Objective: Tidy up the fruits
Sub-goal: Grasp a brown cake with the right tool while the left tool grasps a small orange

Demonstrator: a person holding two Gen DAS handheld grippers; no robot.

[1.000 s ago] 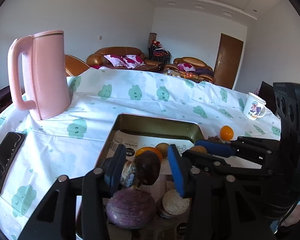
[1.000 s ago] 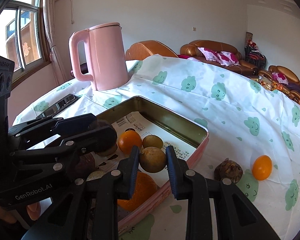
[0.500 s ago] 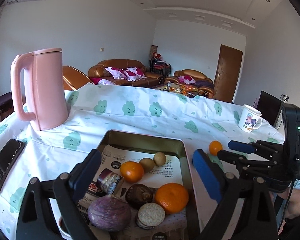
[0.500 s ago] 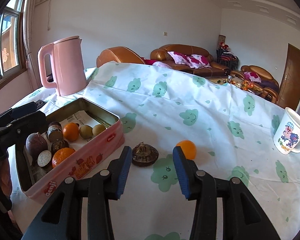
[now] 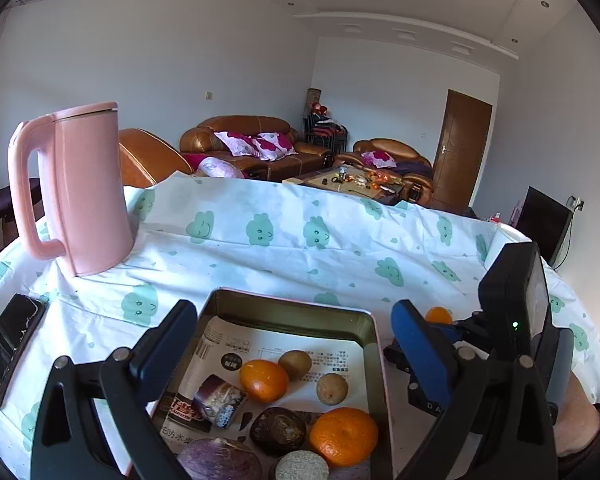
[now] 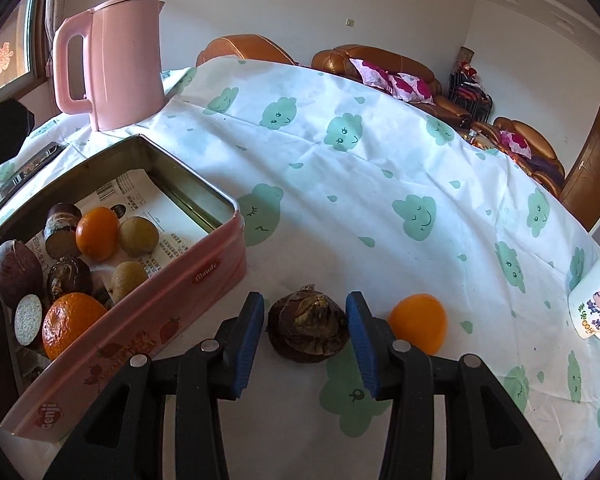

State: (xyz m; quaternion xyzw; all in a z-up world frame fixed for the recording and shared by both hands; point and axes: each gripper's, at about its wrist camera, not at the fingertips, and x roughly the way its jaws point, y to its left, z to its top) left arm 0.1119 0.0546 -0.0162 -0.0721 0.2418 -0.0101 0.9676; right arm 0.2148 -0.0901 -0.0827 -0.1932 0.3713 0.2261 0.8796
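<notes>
A pink tin (image 6: 148, 304) (image 5: 374, 344) lined with paper holds several fruits: two oranges (image 5: 343, 436), two kiwis (image 5: 332, 389), a dark round fruit (image 5: 278, 431), a purple one (image 6: 17, 273). On the tablecloth to the tin's right lie a brown scaly fruit (image 6: 308, 328) and a small orange (image 6: 418, 322). My right gripper (image 6: 305, 338) is open, its blue pads on either side of the brown fruit, apart from it. My left gripper (image 5: 296, 344) is open wide and empty, above the tin.
A pink kettle (image 5: 80, 192) (image 6: 116, 56) stands at the back left. A phone (image 5: 8, 344) lies at the left edge. A white cartoon mug (image 6: 598, 304) stands at the far right. The table (image 6: 380, 160) has a white cloth with green clouds.
My left gripper let go of the dark fruit into the tin and rose, open. My right gripper put a kiwi in the tin, moved right and closed in around the brown fruit.
</notes>
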